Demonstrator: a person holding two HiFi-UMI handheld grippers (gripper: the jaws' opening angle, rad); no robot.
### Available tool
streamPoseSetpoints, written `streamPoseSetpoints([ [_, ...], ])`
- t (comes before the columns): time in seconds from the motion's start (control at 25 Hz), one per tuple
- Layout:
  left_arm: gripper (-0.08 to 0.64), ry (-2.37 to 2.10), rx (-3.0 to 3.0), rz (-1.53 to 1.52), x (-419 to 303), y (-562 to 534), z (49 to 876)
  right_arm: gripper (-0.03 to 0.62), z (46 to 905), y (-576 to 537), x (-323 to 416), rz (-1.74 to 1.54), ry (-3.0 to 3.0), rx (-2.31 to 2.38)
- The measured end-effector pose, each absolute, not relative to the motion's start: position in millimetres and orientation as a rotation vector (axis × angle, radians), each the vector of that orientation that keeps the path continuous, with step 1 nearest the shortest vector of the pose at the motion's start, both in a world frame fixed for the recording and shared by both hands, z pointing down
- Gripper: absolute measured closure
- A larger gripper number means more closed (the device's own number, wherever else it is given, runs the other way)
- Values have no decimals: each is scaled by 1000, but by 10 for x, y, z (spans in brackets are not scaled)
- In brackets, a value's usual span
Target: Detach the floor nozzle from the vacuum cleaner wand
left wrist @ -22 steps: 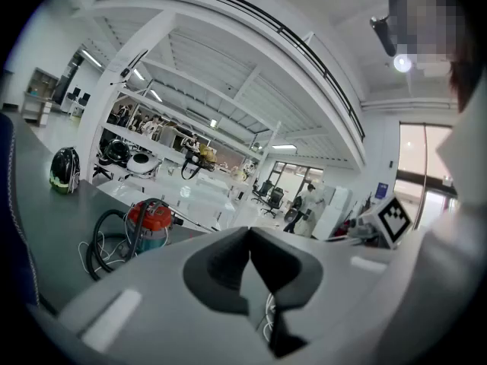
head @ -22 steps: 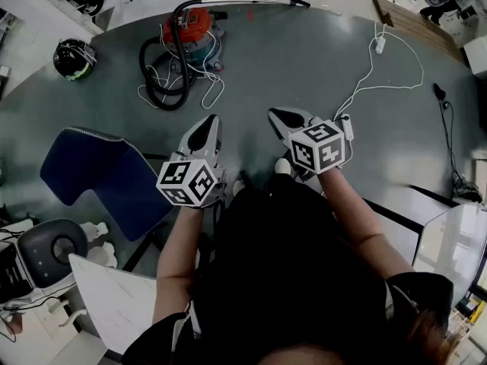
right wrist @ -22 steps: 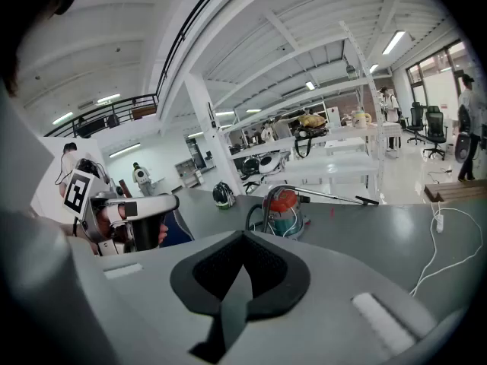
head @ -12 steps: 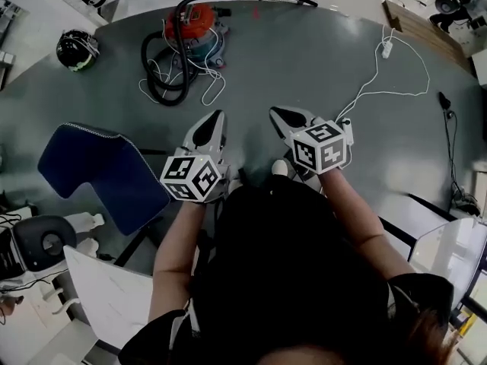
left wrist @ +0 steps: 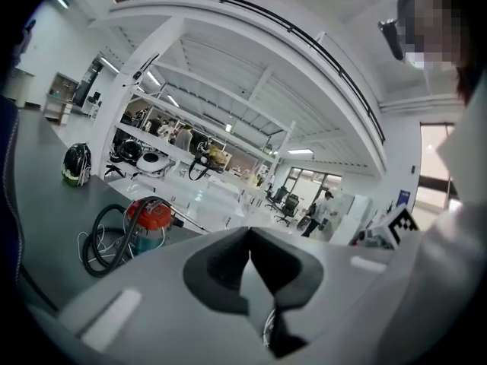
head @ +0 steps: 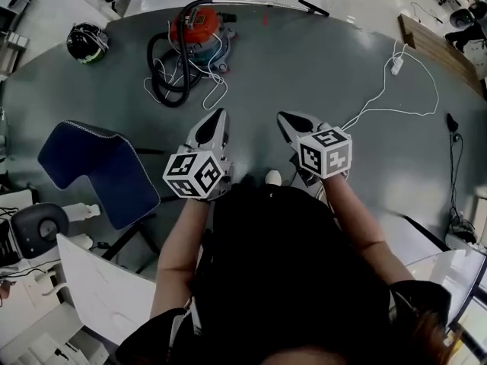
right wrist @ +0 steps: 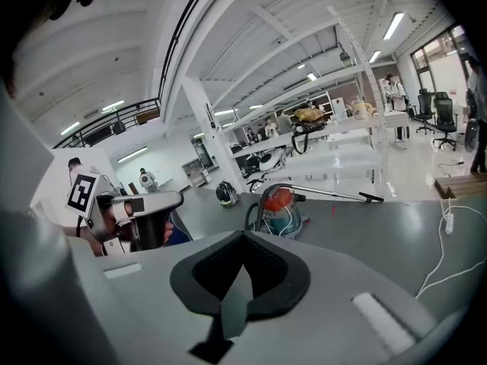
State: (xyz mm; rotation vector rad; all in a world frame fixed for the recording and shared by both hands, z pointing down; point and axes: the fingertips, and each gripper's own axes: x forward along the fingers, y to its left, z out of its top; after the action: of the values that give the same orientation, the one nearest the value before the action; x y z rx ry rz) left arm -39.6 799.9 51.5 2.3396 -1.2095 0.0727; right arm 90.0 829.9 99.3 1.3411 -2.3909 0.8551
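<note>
- Left gripper (head: 216, 119): smooth grey plastic shell tapering to a point. Its matte black pads are pressed together and nothing is between them.
- Right gripper (head: 285, 118): the same build, with a boxy black-and-white marker cube at my wrist. Jaws closed and empty.
- Blue chair (head: 91, 166) at my left: padded, angular, with a pale dotted seam along one edge.
- Floor (head: 304, 67): dull grey, smooth and even.
- White cable (head: 380, 90) off to the right: thin, lying in loose loops.
- Vacuum cleaner (head: 194, 25) ahead, well apart from both grippers: a round canister with a glossy red-orange top and teal base. Its thick black hose (head: 161, 74) is coiled beside it.
- Wand (head: 259, 3): a thin, straight metal tube running right from the canister.
- Floor nozzle (head: 313, 7): a flat black wedge on the wand's far end, still attached.
- Helmet (head: 86, 42) far left: round, glossy black.
</note>
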Motion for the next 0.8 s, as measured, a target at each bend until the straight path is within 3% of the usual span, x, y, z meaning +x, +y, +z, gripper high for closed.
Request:
streamPoseSetpoints([
  [0.52,549,-1250,2315,124,-175,7502,465,597,960,7652,1140,891,-2429,1331],
  [0.8,549,-1231,2298,85,-448,6759,533,597,989,6960,860,897,-2434,1301],
])
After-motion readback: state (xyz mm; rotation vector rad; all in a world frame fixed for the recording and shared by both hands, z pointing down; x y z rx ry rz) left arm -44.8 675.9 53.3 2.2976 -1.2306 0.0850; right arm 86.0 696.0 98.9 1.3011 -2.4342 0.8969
